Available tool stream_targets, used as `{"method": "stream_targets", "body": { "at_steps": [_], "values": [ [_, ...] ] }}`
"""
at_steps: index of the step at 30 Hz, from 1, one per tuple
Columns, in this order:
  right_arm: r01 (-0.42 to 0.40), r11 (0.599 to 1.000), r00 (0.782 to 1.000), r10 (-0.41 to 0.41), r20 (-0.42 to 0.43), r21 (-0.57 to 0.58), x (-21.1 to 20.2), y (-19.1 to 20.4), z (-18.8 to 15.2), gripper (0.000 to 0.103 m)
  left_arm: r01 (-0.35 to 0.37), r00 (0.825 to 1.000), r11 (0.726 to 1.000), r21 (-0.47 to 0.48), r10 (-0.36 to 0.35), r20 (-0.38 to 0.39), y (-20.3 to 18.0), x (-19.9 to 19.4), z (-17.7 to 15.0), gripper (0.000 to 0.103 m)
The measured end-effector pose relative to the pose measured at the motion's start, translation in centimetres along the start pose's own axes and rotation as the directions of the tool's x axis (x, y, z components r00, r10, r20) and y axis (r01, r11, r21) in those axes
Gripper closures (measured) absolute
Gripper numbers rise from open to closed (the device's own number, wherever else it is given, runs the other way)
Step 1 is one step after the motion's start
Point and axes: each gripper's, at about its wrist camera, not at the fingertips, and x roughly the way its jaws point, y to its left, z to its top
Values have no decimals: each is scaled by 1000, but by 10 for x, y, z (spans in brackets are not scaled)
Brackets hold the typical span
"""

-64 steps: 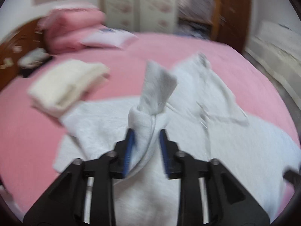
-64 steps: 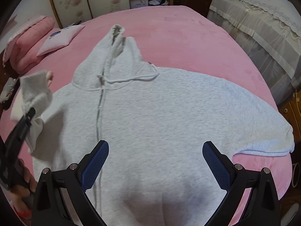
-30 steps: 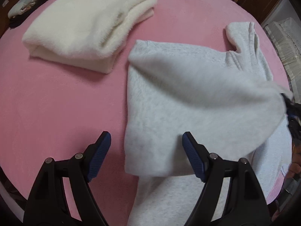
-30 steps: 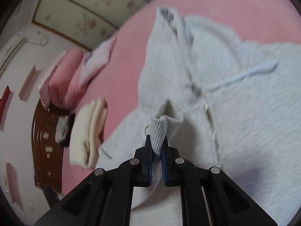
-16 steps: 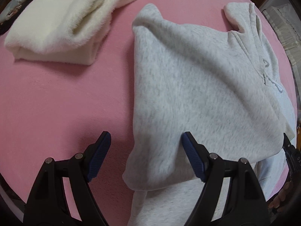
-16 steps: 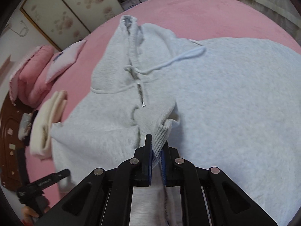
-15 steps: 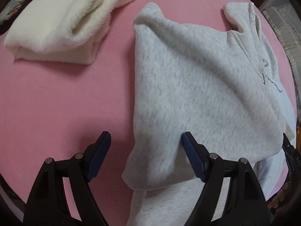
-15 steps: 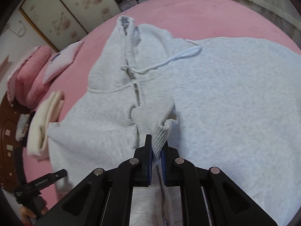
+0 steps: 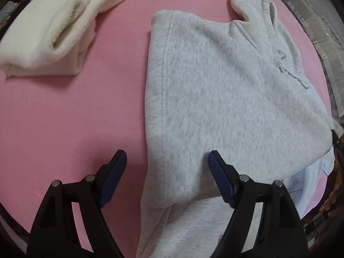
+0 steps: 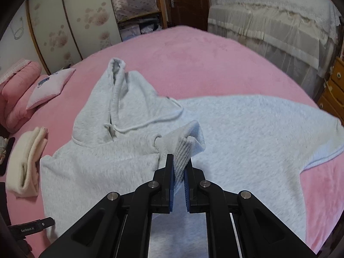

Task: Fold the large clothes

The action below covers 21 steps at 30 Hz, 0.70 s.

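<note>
Left wrist view: the left gripper (image 9: 166,164) stands wide and empty above the folded side edge of the grey hoodie (image 9: 225,99), which lies on the pink bed (image 9: 71,111); a cream folded garment (image 9: 53,25) sits apart.

Right wrist view: the right gripper (image 10: 178,169) is clamped narrow on the hoodie's ribbed cuff (image 10: 182,148), drawn across the chest.

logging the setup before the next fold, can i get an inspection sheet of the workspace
surface: pink plush bedspread
job's things: light grey zip hoodie lying flat, its ribbed sleeve cuff pulled across the chest
clutter: folded cream fleece garment, pink pillows
grippers: right gripper shut on the cuff; left gripper open above the hoodie's folded edge
cables: nothing seen
surroundings: floral wardrobe doors, lace-covered bed
</note>
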Motion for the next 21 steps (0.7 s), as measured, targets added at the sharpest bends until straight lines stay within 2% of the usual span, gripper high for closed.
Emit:
{"method": "stream_targets", "body": {
  "at_steps": [2, 4, 5, 6, 7, 9, 12, 14, 15, 16, 17, 19, 21],
  "values": [
    [3, 999, 995, 2, -104, 46, 11, -21, -3, 96, -3, 1000, 1000, -14, 3, 2, 5, -2, -3, 27],
    [20, 995, 980, 0, -199, 98, 34, -28, -12, 94, 5, 1000, 999, -35, -5, 13, 11, -7, -5, 27],
    [33, 992, 973, -4, -230, 122, 40, -31, -16, 92, 10, 1000, 999, -41, -9, 20, 12, -9, -5, 27],
    [42, 988, 967, -4, -253, 148, 42, -31, -19, 84, 14, 1000, 999, -46, -13, 28, 15, -14, -5, 29],
    [58, 984, 966, -13, -259, 168, 41, -32, -20, 71, 18, 999, 999, -49, -16, 36, 17, -19, -6, 35],
    [88, 978, 972, -44, -229, 189, 30, -32, -21, 53, 25, 999, 998, -55, -23, 49, 19, -32, -6, 47],
    [82, 985, 988, -59, -144, 155, 2, -30, -14, 50, 57, 997, 997, -46, -54, 53, 16, -50, -8, 67],
    [11, 995, 991, 3, -134, 103, -6, -13, -4, 50, 83, 996, 996, -33, -82, 35, 7, -54, -9, 72],
    [-57, 995, 985, 70, -156, 86, -7, -3, -2, 51, 93, 996, 995, -21, -93, 12, 0, -53, -9, 78],
    [-139, 987, 969, 151, -194, 79, -8, 8, -1, 51, 102, 995, 995, -9, -102, -3, -10, -47, -7, 85],
    [-231, 970, 940, 242, -241, 74, -4, 29, -4, 55, 122, 992, 992, 12, -121, -17, -21, -41, -5, 88],
    [-368, 927, 875, 371, -312, 72, 3, 47, -18, 91, 153, 988, 987, 46, -152, -28, -39, -31, -3, 102],
    [-445, 893, 815, 433, -385, 62, 26, 78, -45, 100, 159, 986, 985, 70, -156, -55, -54, -14, -2, 103]
  ]
}}
